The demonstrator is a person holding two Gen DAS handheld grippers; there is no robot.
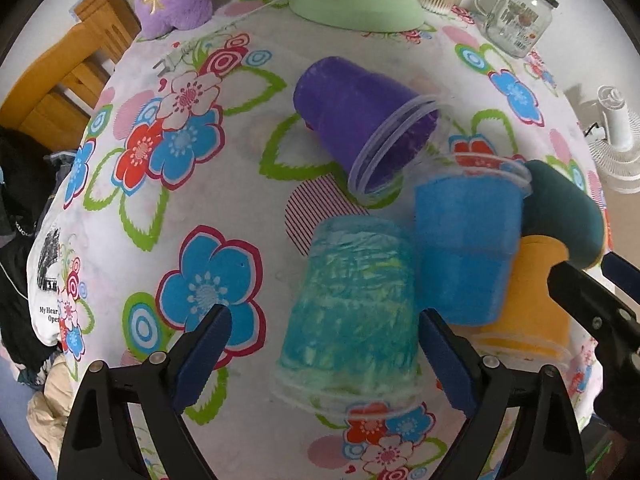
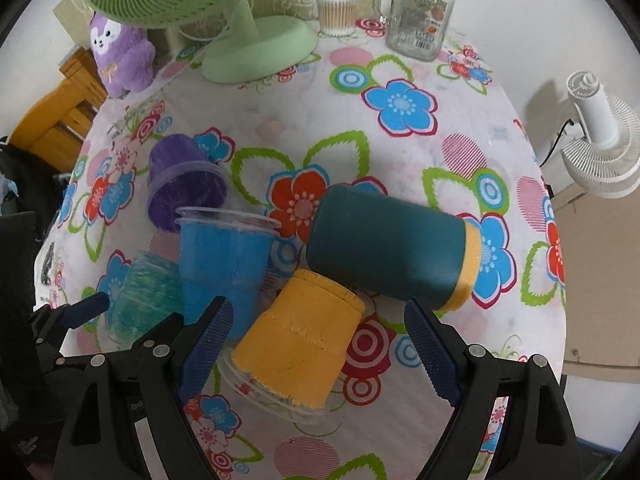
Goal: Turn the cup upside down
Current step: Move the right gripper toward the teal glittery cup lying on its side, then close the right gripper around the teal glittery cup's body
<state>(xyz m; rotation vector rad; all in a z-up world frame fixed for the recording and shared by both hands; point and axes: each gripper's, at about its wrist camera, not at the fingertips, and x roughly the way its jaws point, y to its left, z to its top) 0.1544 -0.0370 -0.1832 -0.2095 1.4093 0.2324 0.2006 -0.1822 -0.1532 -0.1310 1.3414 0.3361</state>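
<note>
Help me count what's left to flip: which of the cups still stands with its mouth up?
Only the blue cup: its clear rim faces upward. The teal and yellow cups stand rim-down; the purple and dark green ones lie on their sides.

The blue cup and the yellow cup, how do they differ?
The blue cup stands upright with its clear rim on top; the yellow cup is already upside down, rim on the tablecloth. The blue cup is blue, the yellow cup orange-yellow. The open right gripper frames the yellow cup, not the blue one. Both are coloured cups with clear plastic rims.
</note>
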